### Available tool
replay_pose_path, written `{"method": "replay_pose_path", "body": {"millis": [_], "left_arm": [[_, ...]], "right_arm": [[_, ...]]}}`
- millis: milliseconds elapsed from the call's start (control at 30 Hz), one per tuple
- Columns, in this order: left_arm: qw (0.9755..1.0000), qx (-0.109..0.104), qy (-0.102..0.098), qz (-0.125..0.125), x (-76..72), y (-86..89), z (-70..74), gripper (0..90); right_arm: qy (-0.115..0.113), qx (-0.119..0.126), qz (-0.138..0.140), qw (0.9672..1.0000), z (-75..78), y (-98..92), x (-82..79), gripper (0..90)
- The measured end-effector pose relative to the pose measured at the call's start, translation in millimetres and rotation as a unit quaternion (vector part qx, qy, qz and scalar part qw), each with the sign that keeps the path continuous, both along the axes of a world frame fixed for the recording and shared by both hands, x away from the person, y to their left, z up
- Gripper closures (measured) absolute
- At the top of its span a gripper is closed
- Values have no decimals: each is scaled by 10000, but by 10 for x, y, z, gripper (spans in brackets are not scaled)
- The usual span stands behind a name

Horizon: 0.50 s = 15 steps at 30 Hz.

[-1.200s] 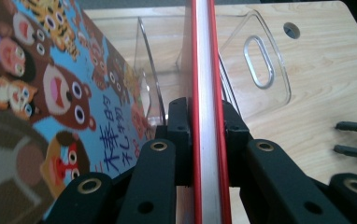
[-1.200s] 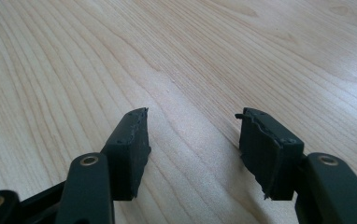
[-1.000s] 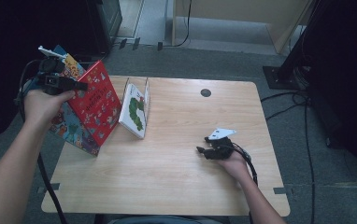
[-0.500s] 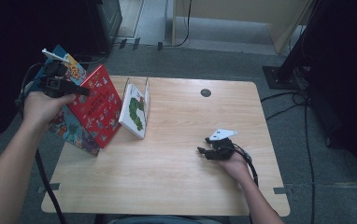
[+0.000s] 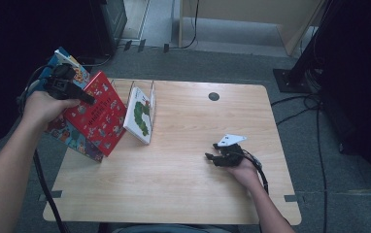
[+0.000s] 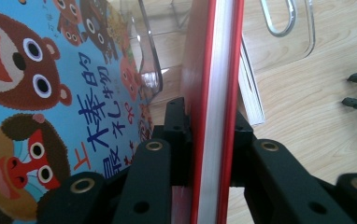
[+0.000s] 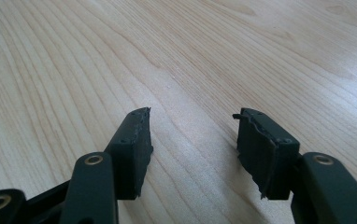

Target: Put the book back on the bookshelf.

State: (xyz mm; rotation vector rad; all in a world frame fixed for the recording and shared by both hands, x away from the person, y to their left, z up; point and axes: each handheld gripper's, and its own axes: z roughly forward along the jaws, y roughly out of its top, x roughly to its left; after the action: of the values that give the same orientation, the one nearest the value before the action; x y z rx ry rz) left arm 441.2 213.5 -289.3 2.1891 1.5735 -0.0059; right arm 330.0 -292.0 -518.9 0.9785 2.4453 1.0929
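Left of the clear book rack (image 5: 147,92), the left gripper (image 5: 69,90) clamps the red book (image 5: 98,116) by its page edge, tilted, probably so it can be slotted upright beside the caterpillar book (image 5: 140,114) already leaning there. Behind it lies a blue animal book (image 6: 50,93). Well right of the rack, the right gripper (image 5: 222,156) rests open and empty on the table (image 5: 183,194).
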Motion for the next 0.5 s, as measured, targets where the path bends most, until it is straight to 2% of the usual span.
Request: {"method": "replay_pose_path", "body": {"millis": [100,167,200,300,500], "left_arm": [[9997,-48,128,200,31,18,13,799],[9996,-95,77,256,52,21,19,800],[9992,-162,56,364,72,32,24,800],[9983,-244,88,531,125,49,35,801],[9970,-292,1,715,229,26,80,800]], "right_arm": [[6,17,7,10000,-2,-1,2,447],[7,23,11,10000,-3,-2,4,447],[5,21,9,10000,-3,-2,4,447],[8,31,11,10000,-3,-2,2,449],[13,45,15,10000,-6,-6,2,448]]}}
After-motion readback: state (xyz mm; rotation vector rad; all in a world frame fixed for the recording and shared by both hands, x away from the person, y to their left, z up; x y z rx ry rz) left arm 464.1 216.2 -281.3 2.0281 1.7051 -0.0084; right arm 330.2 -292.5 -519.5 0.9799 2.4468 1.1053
